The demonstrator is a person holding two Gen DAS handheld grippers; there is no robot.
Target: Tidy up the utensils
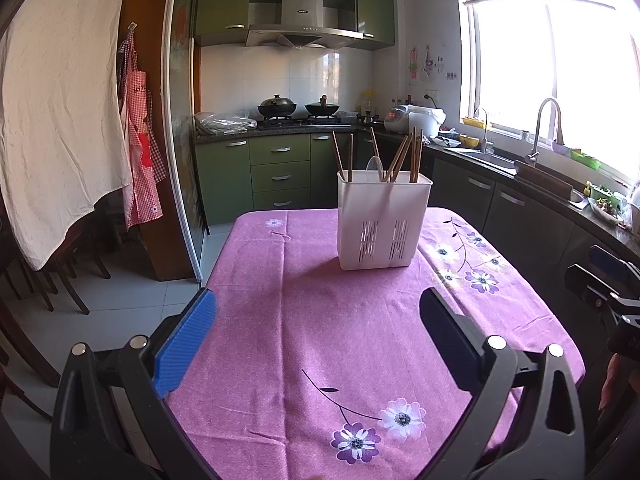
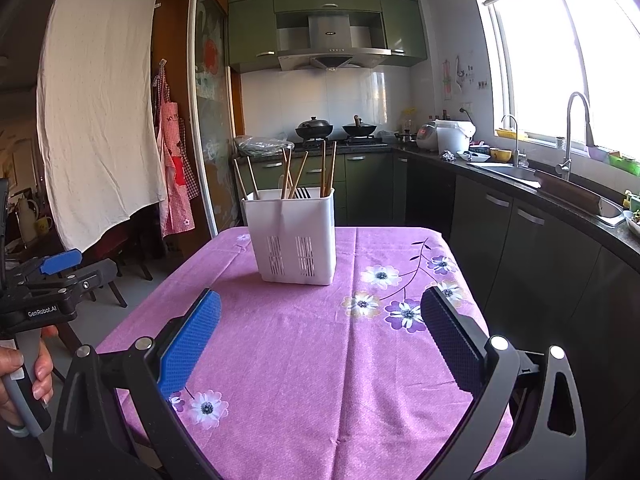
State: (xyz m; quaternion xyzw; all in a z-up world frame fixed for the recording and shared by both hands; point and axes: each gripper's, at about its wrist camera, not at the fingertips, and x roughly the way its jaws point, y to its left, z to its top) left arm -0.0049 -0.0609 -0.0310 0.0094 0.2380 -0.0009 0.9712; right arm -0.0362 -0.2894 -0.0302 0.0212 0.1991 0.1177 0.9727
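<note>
- Left gripper: fingers spread wide, nothing held between them; one blue pad and one dark pad are seen, hovering above the near half of the table.
- Right gripper: fingers likewise spread wide and empty; the blue pad sits on the left side, the dark pad on the right, over the cloth.
- In the right wrist view the left gripper is seen at the far left edge, off the table side, its handle gripped by a hand.
- In the left wrist view part of the right gripper is glimpsed at the right edge, beside the table.
- Purple floral tablecloth is spread over the table; the area directly under both grippers is bare cloth.
- White utensil holder stands upright on the far half of the table, well apart from both grippers; slotted vents are noted low on its facing wall.
- Wooden chopsticks are stood in the holder, leaning at mixed angles: two toward one end, a cluster in the middle, more at the other end.
- A pale spoon-like utensil is seen among them; exact type cannot be told.
- Beyond the table: green cabinets, two woks on the stove, a range hood.
- To the right: sink with faucet under a bright window.
- To the left: white sheet and a checked apron, both hung.
</note>
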